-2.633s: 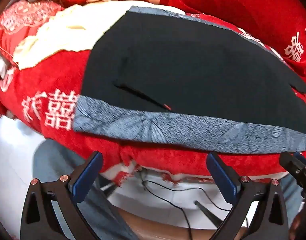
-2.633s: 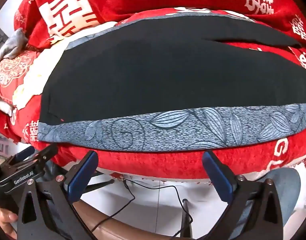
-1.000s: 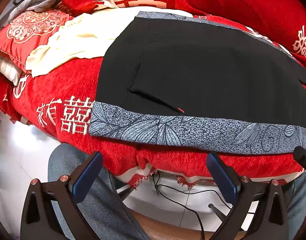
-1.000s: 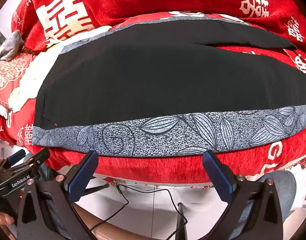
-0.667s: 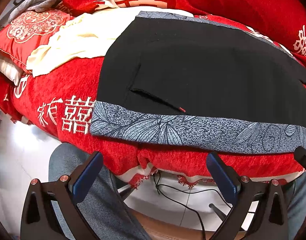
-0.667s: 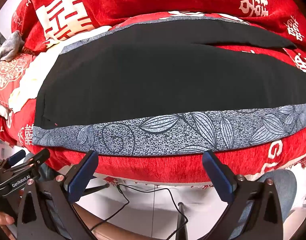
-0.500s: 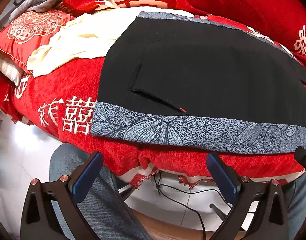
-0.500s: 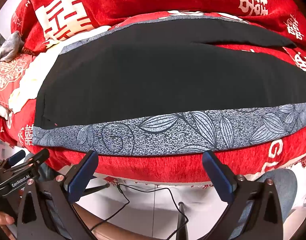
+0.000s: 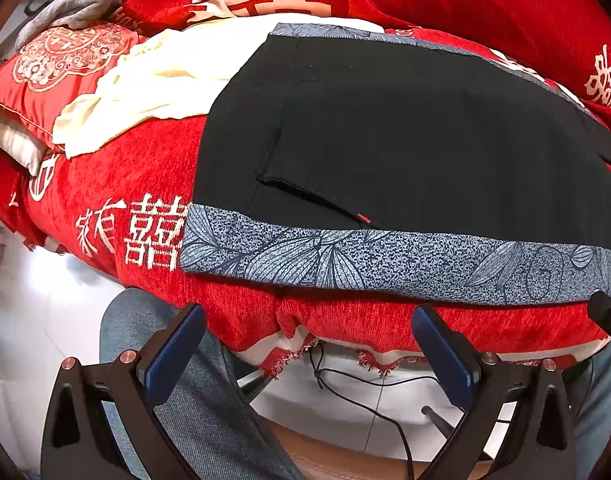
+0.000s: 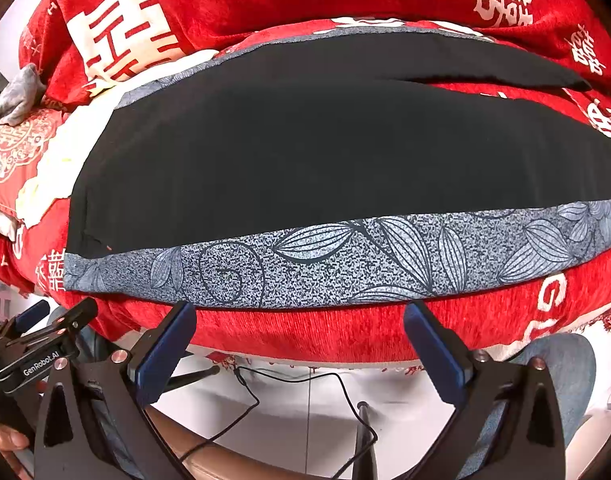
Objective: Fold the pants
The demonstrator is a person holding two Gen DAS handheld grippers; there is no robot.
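Nearest the left wrist camera, the left gripper (image 9: 307,344) is hanging with its two blue-padded fingers spread wide apart and nothing between them. It is sitting just off the near edge of the bed, above a denim-clad leg (image 9: 193,412) and a thin black cable (image 9: 357,384) that is trailing over the white floor. The right gripper (image 10: 299,344) is holding the same stance in its own view, fingers parted and empty (the left gripper's black frame is showing at that view's lower left). Neither one is touching any cloth.

Just beyond the fingertips, a red blanket (image 9: 117,184) with white characters is draping over the bed's edge, its frayed hem hanging down. The pants (image 10: 305,160) are lying spread flat on this blanket, black with a grey leaf-patterned band (image 10: 345,264) running along the side closest to the grippers. In the left view a pocket slit (image 9: 309,196) is cutting across the black fabric near the band. In the right view the two legs are stretching off to the right, the farther one lying apart from the nearer with red blanket showing between them.

Farther left, a cream cloth (image 9: 153,80) is lying crumpled, partly tucked under the pants. Beyond it, a red embroidered pillow (image 9: 61,60) is carrying a grey rag (image 9: 73,0).
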